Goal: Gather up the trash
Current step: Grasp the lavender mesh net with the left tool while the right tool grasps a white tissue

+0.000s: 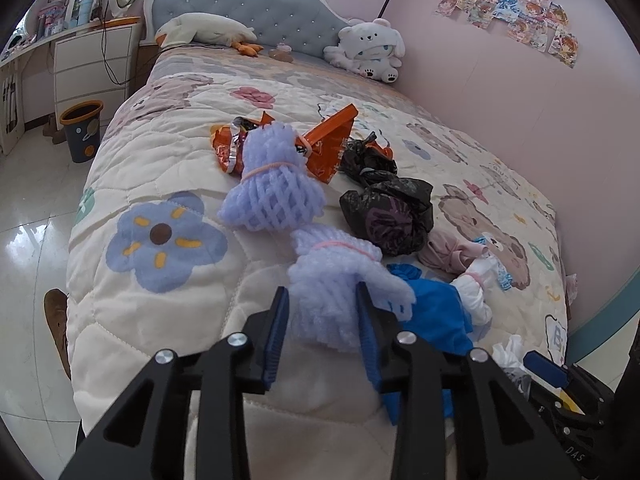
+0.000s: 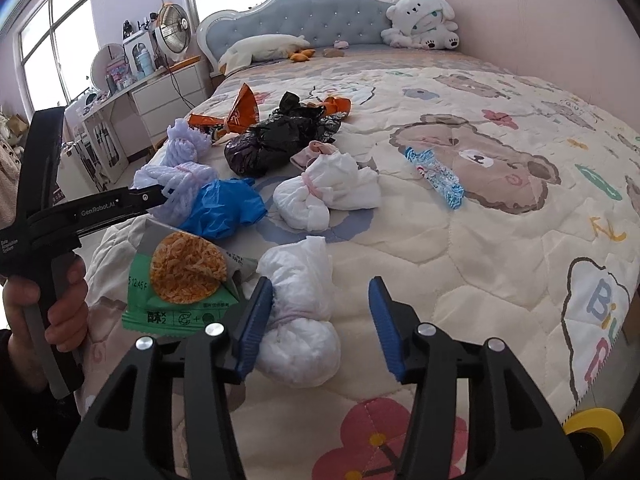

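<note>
1. Trash lies scattered over the foot half of the bed (image 2: pixel 460 248), and the bin (image 1: pixel 81 130) stands on the floor beside the bed, up toward the headboard end. My guess is that each piece gets picked off the quilt and carried there.

2. The left gripper (image 1: pixel 322 330) is angled down at the bed's near edge. Its blue pads sit on either side of a lilac foam net (image 1: pixel 340 292), and they look pressed into the soft mesh, so I read it as gripping the net.

3. Foam like that squashes easily, so the hold likely needs only a light pinch. A second lilac net (image 1: pixel 272 188) lies further up the bed from the first, toward the headboard.

4. The right gripper (image 2: pixel 320 320) is also tilted down at the near edge, with its jaws apart. A knotted white bag (image 2: pixel 300 320) sits between them, touching the left pad, while the right pad stands clear of it. I judge it open and not yet holding.

5. On the bed beside that white bag, to its left, lies a green snack packet (image 2: pixel 184 280). A blue bag (image 2: pixel 224 208), another white bundle (image 2: pixel 324 196), a black bag (image 2: pixel 272 144) and orange wrappers (image 2: pixel 240 112) lie further up the bed.

6. Both bundles sit near the bed's edge, which probably makes them the natural first picks.
</note>
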Motion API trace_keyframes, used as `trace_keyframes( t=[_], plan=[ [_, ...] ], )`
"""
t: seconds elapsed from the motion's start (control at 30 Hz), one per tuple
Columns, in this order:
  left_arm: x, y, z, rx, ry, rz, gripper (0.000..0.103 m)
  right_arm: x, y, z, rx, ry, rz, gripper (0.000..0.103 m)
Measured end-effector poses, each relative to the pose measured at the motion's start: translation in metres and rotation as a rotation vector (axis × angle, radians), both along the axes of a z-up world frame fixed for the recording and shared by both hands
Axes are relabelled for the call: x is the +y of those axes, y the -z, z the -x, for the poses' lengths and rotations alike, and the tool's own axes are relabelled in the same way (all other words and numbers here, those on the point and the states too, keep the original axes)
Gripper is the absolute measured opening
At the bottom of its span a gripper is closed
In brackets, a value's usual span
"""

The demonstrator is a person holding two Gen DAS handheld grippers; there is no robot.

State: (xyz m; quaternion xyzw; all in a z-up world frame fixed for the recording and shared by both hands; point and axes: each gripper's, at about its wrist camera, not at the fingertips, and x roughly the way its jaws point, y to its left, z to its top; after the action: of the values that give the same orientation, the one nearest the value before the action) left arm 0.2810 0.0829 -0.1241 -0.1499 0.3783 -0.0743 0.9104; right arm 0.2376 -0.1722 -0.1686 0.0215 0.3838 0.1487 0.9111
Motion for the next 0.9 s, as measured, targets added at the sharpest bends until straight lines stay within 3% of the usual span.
trace_keyframes(
  t=[0.17, 0.2, 0.3, 0.33, 0.4, 0.5, 0.7, 0.9],
  plan=[
    [-0.004, 0.001, -0.008, 0.018, 0.016, 0.032, 0.051, 0.002, 0.005, -0.007, 0.051, -0.022, -0.047, 0.049],
    [-0.007, 0.001, -0.009, 0.014, 0.023, 0.027, 0.056, 0.005, 0.008, -0.009, 0.063, -0.028, -0.046, 0.049],
    [-0.024, 0.000, -0.011, 0.001, 0.063, -0.026, 0.055, 0.011, 0.014, -0.009, 0.073, -0.028, -0.027, 0.051],
    [-0.028, 0.000, -0.013, 0.000, 0.071, -0.032, 0.054, 0.012, 0.014, -0.008, 0.070, -0.027, -0.027, 0.049],
    [-0.032, 0.002, -0.016, 0.006, 0.084, -0.026, 0.034, 0.013, 0.015, -0.007, 0.068, -0.030, -0.030, 0.040],
    [-0.041, 0.003, -0.014, -0.018, 0.097, -0.060, 0.022, 0.014, 0.015, -0.005, 0.063, -0.029, -0.025, 0.035],
    [-0.032, -0.002, -0.008, -0.040, 0.092, -0.016, 0.019, 0.011, 0.011, -0.001, 0.051, -0.019, -0.053, 0.031],
    [-0.019, -0.029, 0.012, -0.108, 0.084, 0.017, 0.019, -0.001, -0.012, 0.012, -0.012, 0.010, -0.075, 0.031]
  ],
)
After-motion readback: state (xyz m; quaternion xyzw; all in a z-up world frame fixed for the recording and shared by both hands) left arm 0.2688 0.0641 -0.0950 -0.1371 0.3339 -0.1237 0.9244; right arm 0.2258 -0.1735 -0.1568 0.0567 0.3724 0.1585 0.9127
